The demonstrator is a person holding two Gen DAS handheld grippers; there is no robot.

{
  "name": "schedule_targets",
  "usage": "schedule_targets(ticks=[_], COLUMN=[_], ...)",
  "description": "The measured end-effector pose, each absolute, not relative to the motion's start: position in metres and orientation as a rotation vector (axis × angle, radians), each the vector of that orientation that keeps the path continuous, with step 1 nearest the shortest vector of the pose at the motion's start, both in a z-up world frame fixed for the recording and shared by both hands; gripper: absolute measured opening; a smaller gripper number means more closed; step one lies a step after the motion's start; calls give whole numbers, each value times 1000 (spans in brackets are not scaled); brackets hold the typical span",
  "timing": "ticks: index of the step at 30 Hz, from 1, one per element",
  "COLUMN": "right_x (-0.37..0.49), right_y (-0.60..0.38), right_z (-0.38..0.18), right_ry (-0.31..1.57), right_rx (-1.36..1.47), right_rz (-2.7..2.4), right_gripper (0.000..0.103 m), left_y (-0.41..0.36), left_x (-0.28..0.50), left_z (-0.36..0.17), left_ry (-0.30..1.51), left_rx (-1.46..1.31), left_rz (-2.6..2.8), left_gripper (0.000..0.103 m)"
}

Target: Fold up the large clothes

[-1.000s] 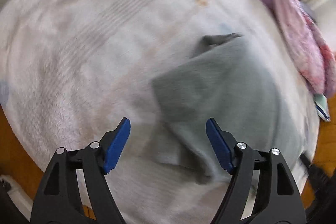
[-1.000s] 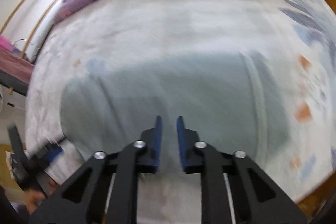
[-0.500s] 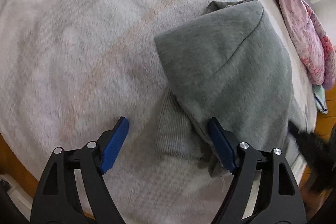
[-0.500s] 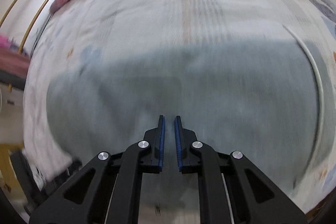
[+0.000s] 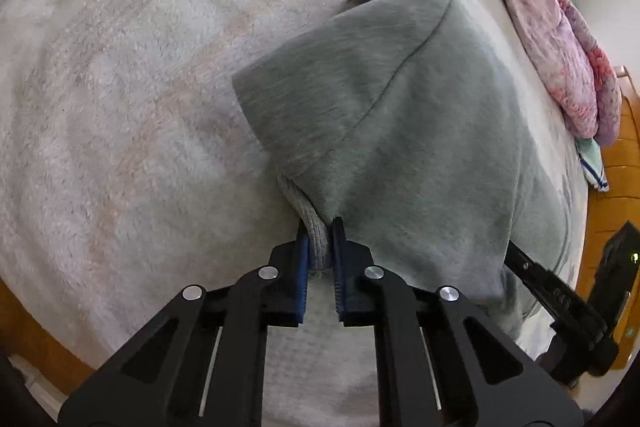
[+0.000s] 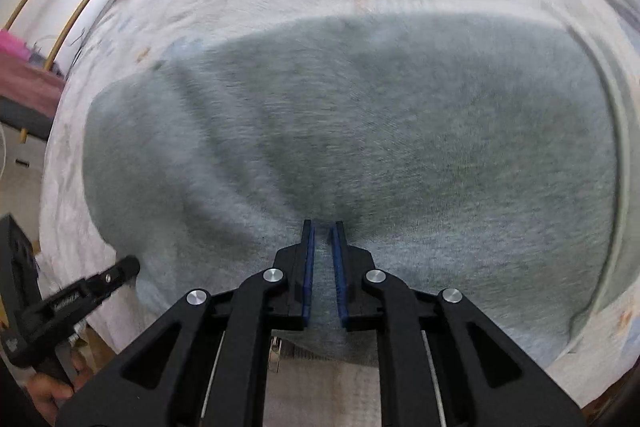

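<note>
Here, nearest the lens, the left tool [image 5: 320, 243] is clamped on the ribbed cuff [image 5: 316, 247] of the grey sweatshirt [image 5: 420, 147], pinching it at the near edge, likely so the sleeve can be carried over the body. The right tool [image 6: 322, 247] has its jaws drawn narrow with grey fabric between the blue pads [image 6: 307, 267]; a grip on the hem seems likely, though blur hides the contact. The sweatshirt lies spread on the bed [image 5: 120, 107], a flat surface for folding. Farther off, a pink-purple quilt [image 5: 560, 47] is bunched at the bed's far edge.
</note>
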State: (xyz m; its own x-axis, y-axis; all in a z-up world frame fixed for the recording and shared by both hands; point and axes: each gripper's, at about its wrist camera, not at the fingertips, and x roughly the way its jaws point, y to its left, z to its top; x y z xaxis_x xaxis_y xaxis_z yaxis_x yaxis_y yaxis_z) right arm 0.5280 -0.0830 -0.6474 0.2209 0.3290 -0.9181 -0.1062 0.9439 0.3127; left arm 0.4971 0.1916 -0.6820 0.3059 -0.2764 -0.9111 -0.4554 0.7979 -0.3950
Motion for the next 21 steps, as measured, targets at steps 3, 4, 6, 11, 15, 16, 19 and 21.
schedule_targets(ticks=[3,4,6,11,15,16,19,21], right_x=[519,515,501,475,488,494,514,526], right_y=[-73,-67,-51,-5,17,22,12,0], right_z=[-618,-609,-588,-576,-591,-596,-605,-608], right_ry=[1228,1196,1117,1055,1042,1040,1102,1154], right_rx=[180,167,116,4,3,0,67,175], right_rz=[426,472,609,848,857,844,832,811], right_gripper=[38,52,66,67,67,62,15,12], left_y=[195,196,190,170,154,149,145,137], left_x=[496,495,495,499,499,501,503,506], left_z=[-651,-641,-620,-588,-578,-575,-567,-556], left_ry=[1212,1189,1157,1102,1097,1096,1100,1093], left_rx=[-737,-747,-742,-795,-770,-762,-729,-670], left_rz=[106,87,49,-11,-16,-13,-41,-47], left_gripper=[9,9,9,8,8,8,6,12])
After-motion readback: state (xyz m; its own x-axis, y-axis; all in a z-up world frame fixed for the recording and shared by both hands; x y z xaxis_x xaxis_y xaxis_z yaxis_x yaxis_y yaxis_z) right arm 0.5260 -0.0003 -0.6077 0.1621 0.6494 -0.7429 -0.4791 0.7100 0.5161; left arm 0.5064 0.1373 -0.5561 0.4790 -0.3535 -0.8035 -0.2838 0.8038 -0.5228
